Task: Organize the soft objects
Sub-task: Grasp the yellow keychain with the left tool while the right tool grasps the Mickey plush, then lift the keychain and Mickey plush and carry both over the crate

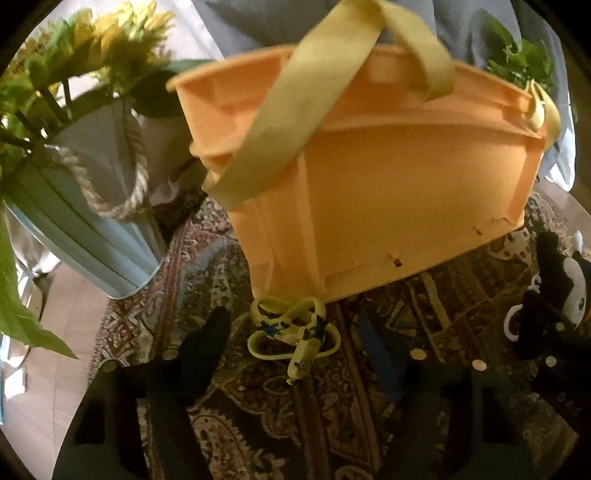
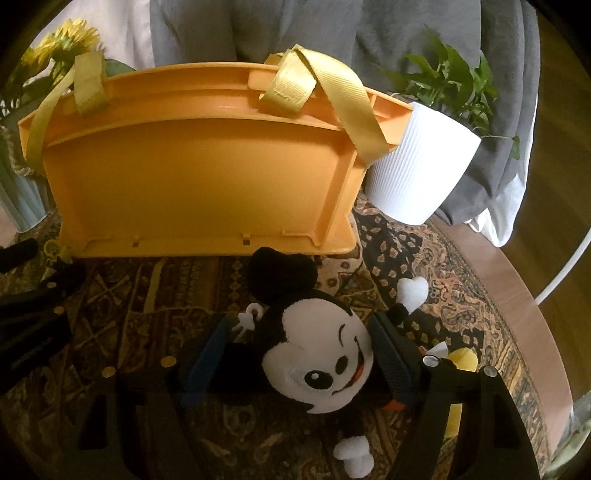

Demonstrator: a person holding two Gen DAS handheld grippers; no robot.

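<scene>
Two claws at work over a patterned rug (image 1: 207, 266), both tipped down toward it. Left claw (image 1: 295, 336): jaws apart, a small yellow minion toy (image 1: 301, 345) with looping yellow straps lying on the rug in the gap between them, neither finger pressing on it as far as the blurred left wrist view shows. Just ahead of this claw, nearly touching the toy's straps, stands an orange plastic basket (image 1: 388, 184) with pale yellow webbing handles (image 1: 280, 122) draped over its rim. Ahead and to the left of the left claw, a pale blue metal bucket (image 1: 96, 206) with a rope handle holds yellow flowers (image 1: 110, 40). Far to its right, at the edge of that view, part of the black-and-white plush shows. Right claw (image 2: 303, 354): jaws open wide around a Mickey Mouse plush (image 2: 317, 354) lying face up on the rug, head between the two blue-padded fingers (image 2: 205, 358); the pads sit close at either side of the head, yet whether they touch it I cannot tell, and no squeeze shows. A white hanging clip sits at the plush's head by the left finger; one white-gloved arm reaches out past the right finger, another lies back toward the claw's body. The basket is straight ahead of the right claw, its base just beyond the plush's black ear. Ahead and to the right, a white ribbed pot (image 2: 417, 166) with a green plant (image 2: 450, 77) stands just beside the basket. Grey cloth (image 2: 388, 29) hangs behind both.
</scene>
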